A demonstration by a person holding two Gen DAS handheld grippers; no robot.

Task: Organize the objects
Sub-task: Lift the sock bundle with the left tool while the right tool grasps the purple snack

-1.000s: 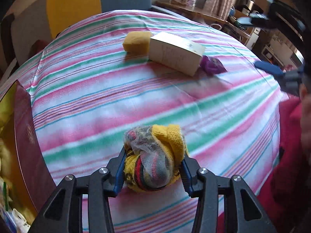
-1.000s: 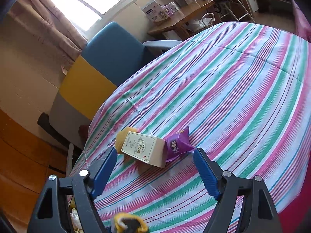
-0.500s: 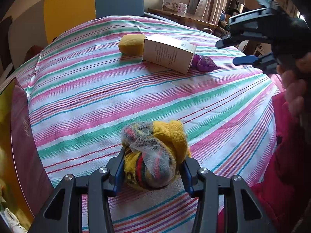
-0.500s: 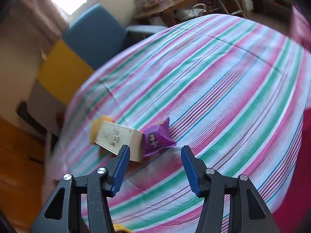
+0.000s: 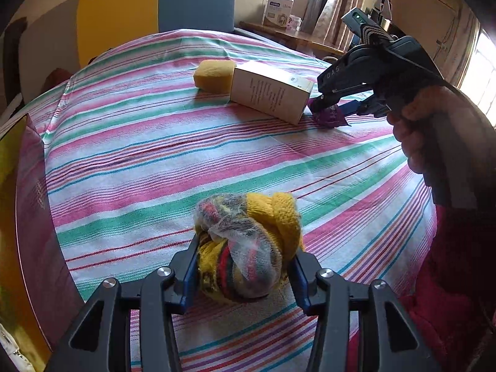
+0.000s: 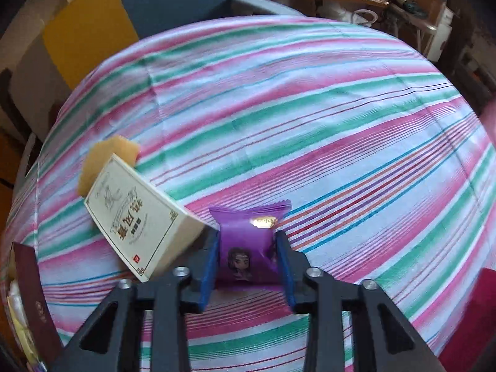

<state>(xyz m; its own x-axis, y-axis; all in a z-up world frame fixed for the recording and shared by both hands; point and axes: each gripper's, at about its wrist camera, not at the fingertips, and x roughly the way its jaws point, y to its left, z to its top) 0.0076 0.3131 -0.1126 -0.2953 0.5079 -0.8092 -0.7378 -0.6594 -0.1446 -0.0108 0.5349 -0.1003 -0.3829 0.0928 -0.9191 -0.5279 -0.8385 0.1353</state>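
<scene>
Striped tablecloth (image 6: 310,130); blue-and-yellow chair (image 5: 155,9) behind. Knitted bundle (image 5: 248,248) is pinched by left gripper (image 5: 243,274). Purple packet (image 6: 245,248) is pinched by just-closing right gripper (image 6: 246,266).

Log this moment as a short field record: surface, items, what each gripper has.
surface: striped cloth
left gripper: shut on sock ball
right gripper: jaws just closed on purple packet, pads pressing its sides
box: lying beside packet, on its left
sponge: behind box, touching it
</scene>
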